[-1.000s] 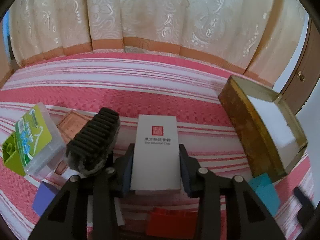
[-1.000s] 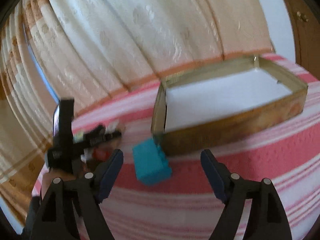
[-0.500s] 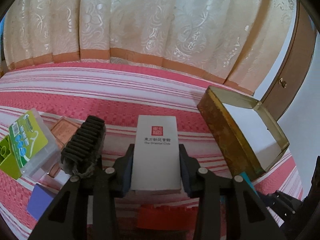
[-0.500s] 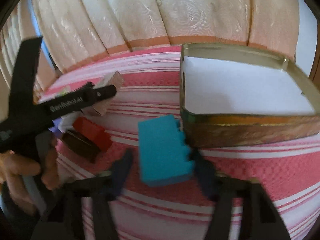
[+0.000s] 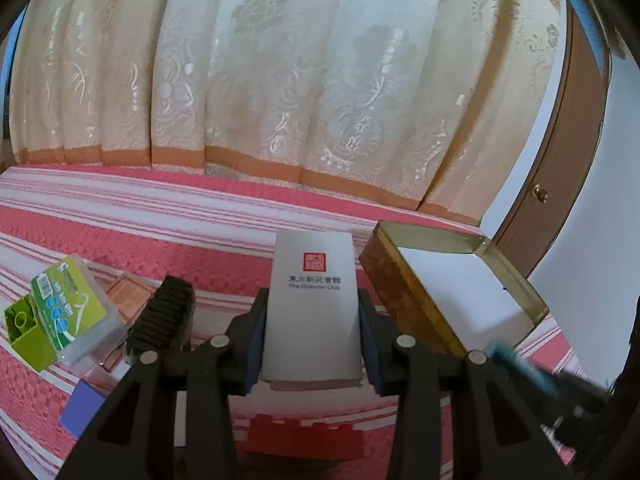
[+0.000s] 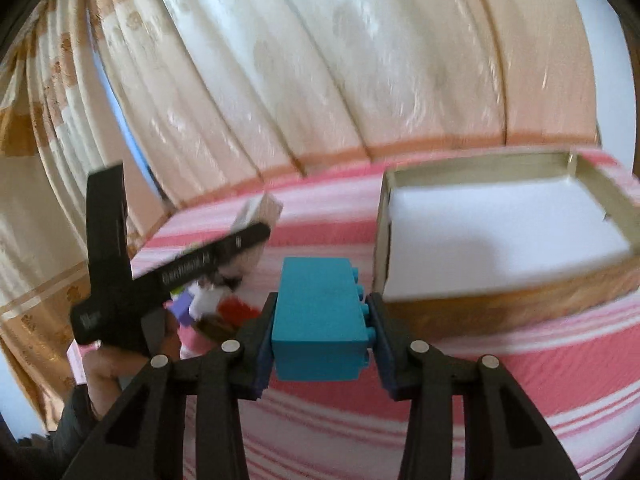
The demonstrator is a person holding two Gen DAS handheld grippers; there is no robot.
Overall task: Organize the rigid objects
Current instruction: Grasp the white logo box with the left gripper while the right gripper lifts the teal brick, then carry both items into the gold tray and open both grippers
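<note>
My left gripper is shut on a white card box with a red seal, held above the striped cloth. My right gripper is shut on a teal toy brick, lifted off the cloth just left of the open gold tin. The tin also shows in the left wrist view, right of the white box. The left gripper with its box appears in the right wrist view. The teal brick shows blurred at the left wrist view's lower right.
On the red-striped cloth lie a black ridged block, a clear case with a green label, a lime brick, a copper tile, a purple block and a red brick. Curtains hang behind.
My right gripper has closed on the teal brick and lifted it. My left gripper has raised the white box and swung toward the tin.
</note>
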